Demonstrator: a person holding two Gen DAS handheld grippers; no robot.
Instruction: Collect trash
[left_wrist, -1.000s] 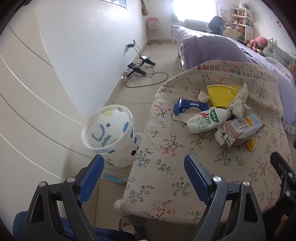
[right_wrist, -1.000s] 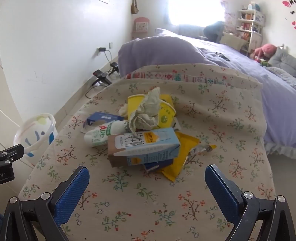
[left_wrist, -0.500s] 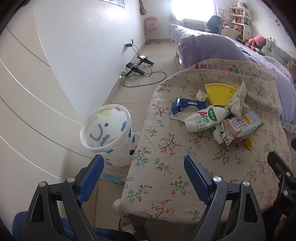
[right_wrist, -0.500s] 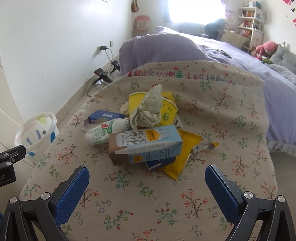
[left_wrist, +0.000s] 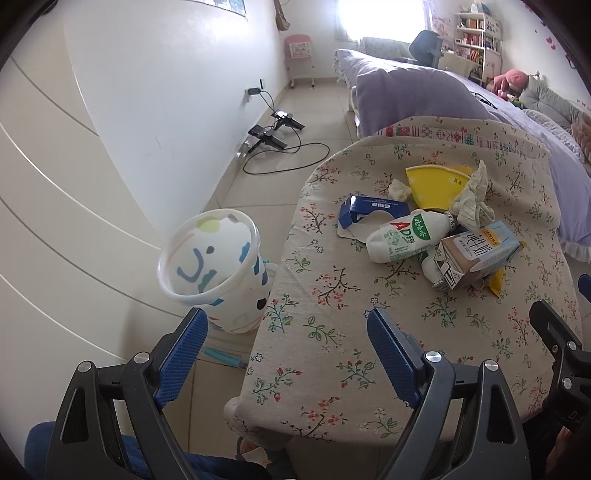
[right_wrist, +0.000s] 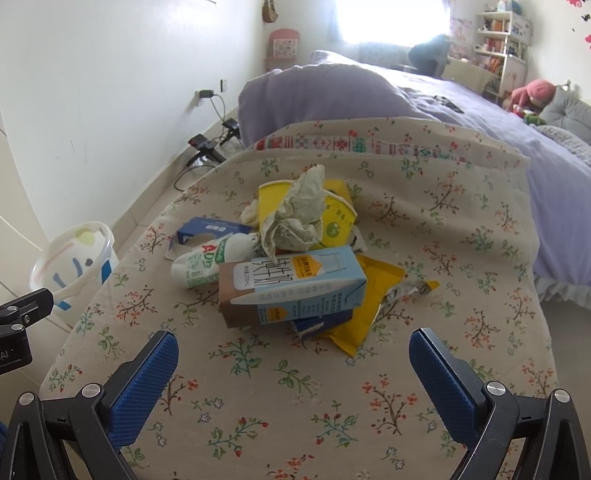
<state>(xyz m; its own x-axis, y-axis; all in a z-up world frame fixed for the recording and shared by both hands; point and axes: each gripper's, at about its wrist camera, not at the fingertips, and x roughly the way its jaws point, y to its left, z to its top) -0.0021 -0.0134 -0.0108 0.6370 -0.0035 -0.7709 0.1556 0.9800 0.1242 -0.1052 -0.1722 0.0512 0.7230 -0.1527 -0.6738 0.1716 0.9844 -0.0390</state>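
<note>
A pile of trash lies on the floral-cloth table (right_wrist: 280, 406): a blue and brown milk carton (right_wrist: 291, 286), a white AD bottle (right_wrist: 207, 258), crumpled paper (right_wrist: 299, 218), a yellow bowl (right_wrist: 334, 218), a yellow wrapper (right_wrist: 373, 295) and a blue box (right_wrist: 207, 232). The carton (left_wrist: 476, 254) and bottle (left_wrist: 406, 236) also show in the left wrist view. A white trash bin (left_wrist: 210, 269) with coloured marks stands on the floor left of the table. My left gripper (left_wrist: 284, 354) is open and empty over the table's near left edge. My right gripper (right_wrist: 291, 365) is open and empty, short of the pile.
A bed with purple bedding (right_wrist: 369, 96) lies behind the table. Cables and chargers (left_wrist: 273, 136) lie on the tiled floor by the white wall (left_wrist: 166, 92). The bin also shows in the right wrist view (right_wrist: 74, 262). Shelves (right_wrist: 502, 40) stand far back.
Both grippers have drawn slightly back and up from the table, so the pile looks a little farther away. Both stay open and empty.
</note>
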